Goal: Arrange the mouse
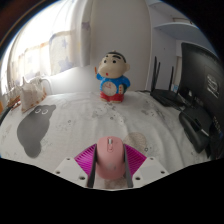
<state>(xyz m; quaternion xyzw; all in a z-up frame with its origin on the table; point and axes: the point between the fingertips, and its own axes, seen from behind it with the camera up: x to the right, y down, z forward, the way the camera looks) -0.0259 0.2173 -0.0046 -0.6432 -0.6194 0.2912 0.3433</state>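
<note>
A pink computer mouse sits between my two fingers, its front end pointing away from me over a pale mat. My gripper is shut on the mouse: both magenta pads press against its sides. Whether the mouse rests on the mat or hangs just above it, I cannot tell.
A cartoon boy figurine in a blue shirt stands beyond the mat, straight ahead. A small pale toy stands beyond the mat to the left. Dark devices and cables crowd the right side. A dark shadow falls on the mat's left part.
</note>
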